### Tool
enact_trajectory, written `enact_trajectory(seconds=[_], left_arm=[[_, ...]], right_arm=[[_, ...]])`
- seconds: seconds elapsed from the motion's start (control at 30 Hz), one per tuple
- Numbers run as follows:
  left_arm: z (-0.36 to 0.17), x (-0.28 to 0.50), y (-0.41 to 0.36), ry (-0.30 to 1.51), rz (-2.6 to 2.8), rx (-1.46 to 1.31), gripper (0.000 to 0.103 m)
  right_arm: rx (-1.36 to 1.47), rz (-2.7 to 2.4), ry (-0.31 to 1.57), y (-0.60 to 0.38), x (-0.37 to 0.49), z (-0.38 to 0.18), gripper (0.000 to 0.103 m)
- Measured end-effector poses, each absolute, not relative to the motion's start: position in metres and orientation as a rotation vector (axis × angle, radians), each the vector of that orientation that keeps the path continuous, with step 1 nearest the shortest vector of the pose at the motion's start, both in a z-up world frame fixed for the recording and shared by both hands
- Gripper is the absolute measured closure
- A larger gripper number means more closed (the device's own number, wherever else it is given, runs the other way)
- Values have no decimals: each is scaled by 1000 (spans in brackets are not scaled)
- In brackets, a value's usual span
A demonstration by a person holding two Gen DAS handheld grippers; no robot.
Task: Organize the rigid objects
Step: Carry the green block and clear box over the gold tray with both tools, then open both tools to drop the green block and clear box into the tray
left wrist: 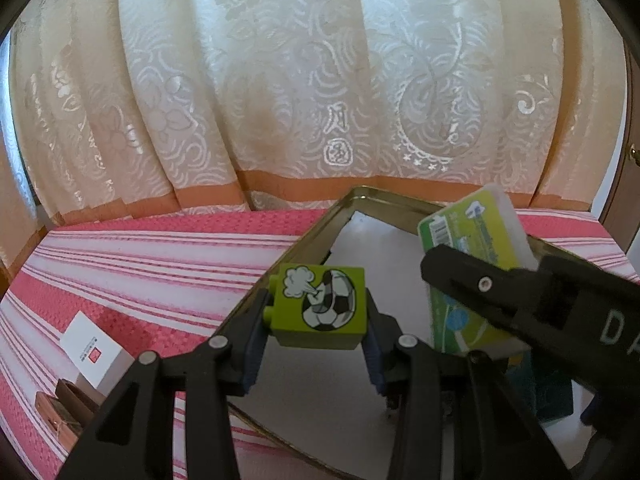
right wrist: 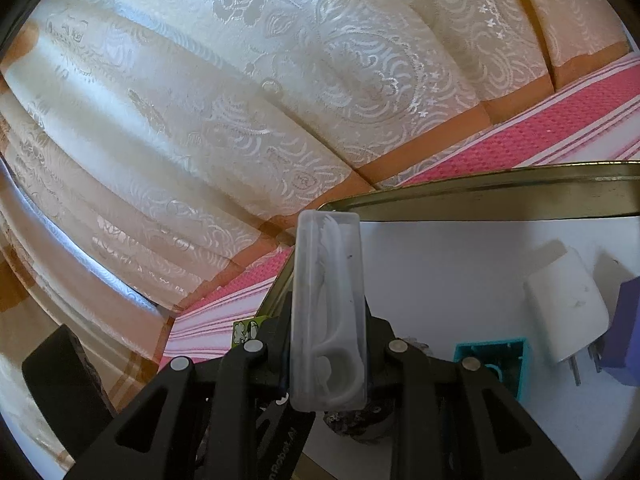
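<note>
My left gripper (left wrist: 318, 332) is shut on a green toy block (left wrist: 320, 306) printed with a football, held over the near left edge of a gold-rimmed metal tray (left wrist: 316, 236). My right gripper (right wrist: 328, 344) is shut on a flat clear plastic box (right wrist: 329, 312) of white floss picks, held upright over the tray's left end (right wrist: 480, 192). In the left wrist view the same box shows its green label (left wrist: 468, 248), pinched by the right gripper (left wrist: 480, 284). A corner of the green block (right wrist: 245, 332) shows in the right wrist view.
In the tray lie a white plug adapter (right wrist: 564, 308), a purple block (right wrist: 624, 332) and a teal box (right wrist: 496, 360). On the pink striped cloth (left wrist: 140, 256) sit a white card box (left wrist: 96, 350) and a brown case (left wrist: 64, 412). A cream curtain (left wrist: 280, 80) hangs behind.
</note>
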State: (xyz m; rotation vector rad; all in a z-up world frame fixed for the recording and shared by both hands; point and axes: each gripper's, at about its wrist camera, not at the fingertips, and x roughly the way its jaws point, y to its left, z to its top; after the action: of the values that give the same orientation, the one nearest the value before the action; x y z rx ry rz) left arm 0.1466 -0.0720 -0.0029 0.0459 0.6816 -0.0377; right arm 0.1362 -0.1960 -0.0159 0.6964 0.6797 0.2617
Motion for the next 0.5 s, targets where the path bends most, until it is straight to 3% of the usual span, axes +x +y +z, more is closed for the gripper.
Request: enact_trajectory(seconds=[0.3,0.37,0.43,0.47,0.5], left_arm=[[-7,150,-66,712,-19,28,62],[-8,151,-66,722,-19,29,62],[-9,150,-67,720,-20,34,58],[-8,149,-65,711,-20,32,57],[-7,146,-65,704,-36,19,49]], right_arm=[[682,250,690,-195,136,-14,73],[698,250,683,-197,136,-14,67],[692,254,663,-197,133,-11,51],[680,243,653,-197,132,-8,48],[679,241,643,-198,130,-6,45]])
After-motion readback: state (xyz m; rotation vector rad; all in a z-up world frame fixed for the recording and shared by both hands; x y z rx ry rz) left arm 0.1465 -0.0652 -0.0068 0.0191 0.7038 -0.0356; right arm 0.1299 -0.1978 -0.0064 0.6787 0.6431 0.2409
